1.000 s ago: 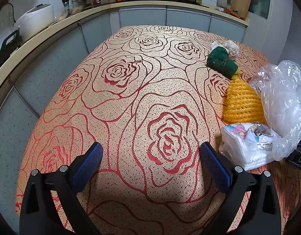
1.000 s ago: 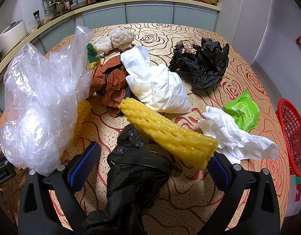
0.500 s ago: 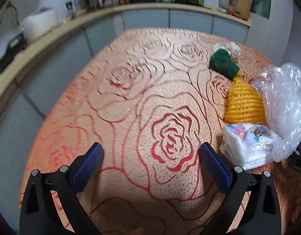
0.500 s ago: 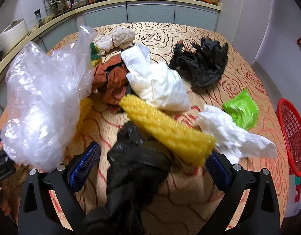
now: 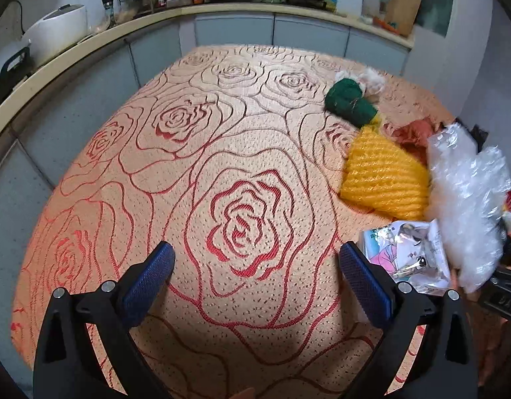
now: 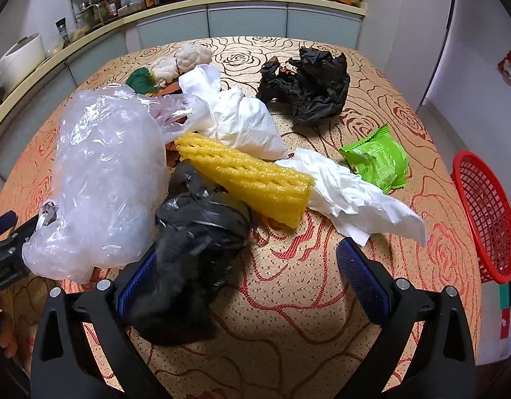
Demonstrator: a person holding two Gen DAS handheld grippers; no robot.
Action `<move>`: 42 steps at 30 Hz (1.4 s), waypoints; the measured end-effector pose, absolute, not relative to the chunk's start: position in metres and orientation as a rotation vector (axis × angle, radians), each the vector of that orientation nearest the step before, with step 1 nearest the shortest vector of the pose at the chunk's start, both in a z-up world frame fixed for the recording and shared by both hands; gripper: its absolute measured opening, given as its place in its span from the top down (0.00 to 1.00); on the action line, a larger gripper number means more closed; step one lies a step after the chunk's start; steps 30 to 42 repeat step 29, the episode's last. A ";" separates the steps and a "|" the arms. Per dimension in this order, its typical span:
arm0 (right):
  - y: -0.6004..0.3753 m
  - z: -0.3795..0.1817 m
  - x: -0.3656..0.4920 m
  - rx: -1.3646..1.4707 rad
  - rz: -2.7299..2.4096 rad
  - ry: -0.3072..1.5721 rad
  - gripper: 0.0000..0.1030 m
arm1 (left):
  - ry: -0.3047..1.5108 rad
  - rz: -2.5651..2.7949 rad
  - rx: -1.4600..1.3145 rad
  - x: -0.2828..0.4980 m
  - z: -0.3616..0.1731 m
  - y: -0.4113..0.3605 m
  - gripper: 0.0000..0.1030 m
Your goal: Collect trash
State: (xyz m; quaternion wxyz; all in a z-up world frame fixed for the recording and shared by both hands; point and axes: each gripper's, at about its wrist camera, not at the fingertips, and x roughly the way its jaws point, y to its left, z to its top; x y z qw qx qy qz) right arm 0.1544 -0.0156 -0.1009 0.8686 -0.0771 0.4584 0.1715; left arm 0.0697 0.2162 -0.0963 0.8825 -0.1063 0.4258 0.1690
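A: Where is the left gripper (image 5: 255, 282)?

B: Over a bare stretch of the rose-patterned tablecloth (image 5: 202, 153), its blue pads spread wide apart with nothing between them. A printed wrapper (image 5: 405, 252) lies just beside its right pad.

A: And the trash on that side?

B: At the right of the left view: a yellow foam net (image 5: 381, 176), a green scouring pad (image 5: 348, 103) farther off, and a crumpled clear plastic bag (image 5: 468, 199) against the wrapper.

A: What about the right gripper (image 6: 245, 282)?

B: Its fingers stand wide apart too. A crumpled black bag (image 6: 192, 242) lies against the left pad and reaches into the gap, but the far pad is clear of it, so nothing is clamped.

A: What lies ahead of it?

B: A second yellow foam net (image 6: 252, 176) resting across the black bag's far edge, a white plastic bag (image 6: 242, 119) behind that, and crumpled white paper (image 6: 351, 196) to the right, touching the net's end. A green snack packet (image 6: 378, 159) sits just beyond the paper. Another black bag (image 6: 308, 86) lies at the far side, well apart.

A: Anywhere for it all to go?

B: A red mesh basket (image 6: 484, 212) shows at the table's right edge.
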 end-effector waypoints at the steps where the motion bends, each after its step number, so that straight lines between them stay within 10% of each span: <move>1: -0.016 -0.101 0.155 -0.161 0.359 0.959 0.05 | 0.888 0.350 -0.216 0.070 -0.097 0.216 0.07; 42: -0.017 -0.102 0.157 -0.159 0.359 0.958 0.05 | 0.909 0.369 -0.173 0.073 -0.100 0.215 0.07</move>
